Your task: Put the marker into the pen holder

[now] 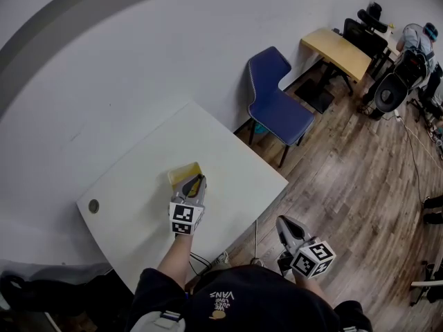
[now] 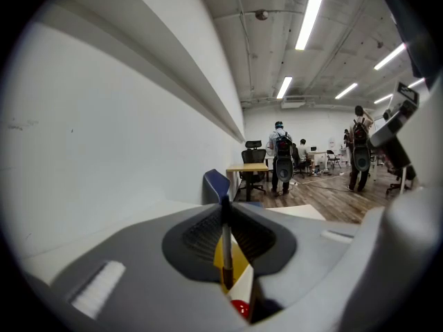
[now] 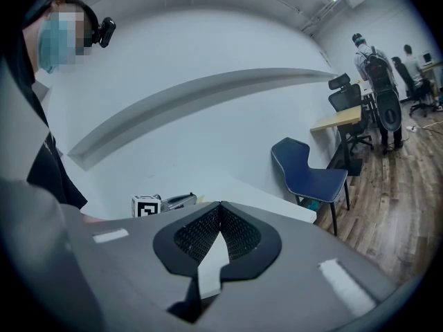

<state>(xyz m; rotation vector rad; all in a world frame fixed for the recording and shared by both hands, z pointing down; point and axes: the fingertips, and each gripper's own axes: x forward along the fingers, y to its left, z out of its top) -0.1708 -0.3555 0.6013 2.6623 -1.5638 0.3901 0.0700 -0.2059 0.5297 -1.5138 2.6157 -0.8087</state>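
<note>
Two tools show, and the left tool (image 1: 194, 185) is the nearer: its jaws are clenched on the thin dark marker (image 2: 225, 244). The marker's long axis runs along the jaw seam, its lower end just over the yellow pen holder (image 1: 181, 172) on the white worktop (image 1: 131, 185). A short lowering seems all that remains. The right tool (image 1: 286, 227), pressed together on nothing, hangs well apart.

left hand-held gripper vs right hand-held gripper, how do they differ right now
Grip: the left hand-held gripper is shut on a thin grey-and-dark marker. The right hand-held gripper is shut on nothing.
Place: the left one is over the white table, at the yellow pen holder. The right one is off the table's edge, above the wood floor.
Shared: neither is open.
</note>
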